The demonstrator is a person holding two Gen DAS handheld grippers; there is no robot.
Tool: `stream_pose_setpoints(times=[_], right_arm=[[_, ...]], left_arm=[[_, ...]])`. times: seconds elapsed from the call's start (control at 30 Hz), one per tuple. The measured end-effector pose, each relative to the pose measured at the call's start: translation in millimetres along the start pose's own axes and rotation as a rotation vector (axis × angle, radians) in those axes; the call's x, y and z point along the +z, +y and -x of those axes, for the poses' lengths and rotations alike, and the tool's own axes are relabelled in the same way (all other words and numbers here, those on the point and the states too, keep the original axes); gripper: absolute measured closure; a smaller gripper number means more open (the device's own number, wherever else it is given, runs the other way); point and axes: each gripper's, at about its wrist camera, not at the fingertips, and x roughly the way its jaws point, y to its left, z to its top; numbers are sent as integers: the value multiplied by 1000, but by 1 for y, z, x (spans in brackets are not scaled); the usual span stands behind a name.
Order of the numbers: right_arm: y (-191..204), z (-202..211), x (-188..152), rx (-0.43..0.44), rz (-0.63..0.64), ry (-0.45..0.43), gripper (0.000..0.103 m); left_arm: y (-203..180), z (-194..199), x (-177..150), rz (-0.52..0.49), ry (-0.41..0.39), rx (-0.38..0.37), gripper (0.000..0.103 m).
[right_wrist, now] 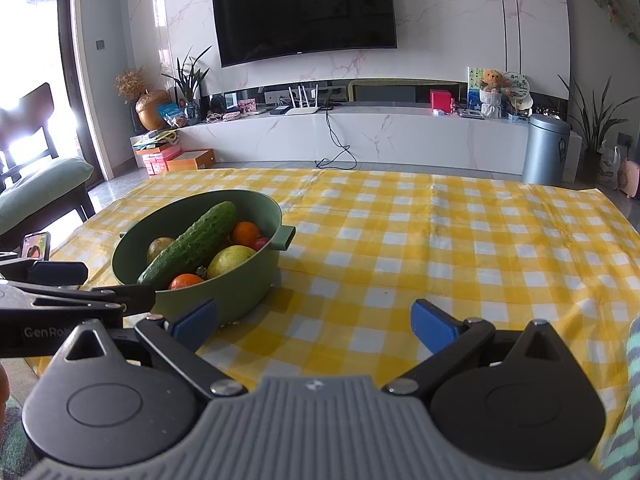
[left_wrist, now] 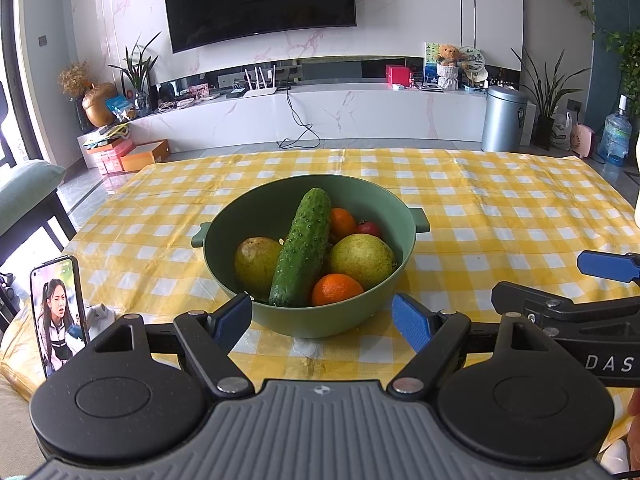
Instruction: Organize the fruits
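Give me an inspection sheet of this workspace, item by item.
Surface: table under a yellow checked cloth.
Job's things: green bowl holding a cucumber lying across two pears, two oranges and a small red fruit.
Clutter: phone propped upright at the table's left edge, screen lit.
Grippers: left gripper open, empty, just short of the bowl; right gripper open, empty, over bare cloth right of the bowl.
Cables: black cable hanging from the TV shelf to the floor.
Surroundings: TV, plants, bin, water bottle.
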Motion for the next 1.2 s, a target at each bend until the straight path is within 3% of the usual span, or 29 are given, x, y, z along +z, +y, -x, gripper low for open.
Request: stream_pose_setpoints(times=[1.2], right_arm=[[-2,-1,-5,-1,-6,15,4]], left_arm=[[5,1,1,13,1,-8,10]])
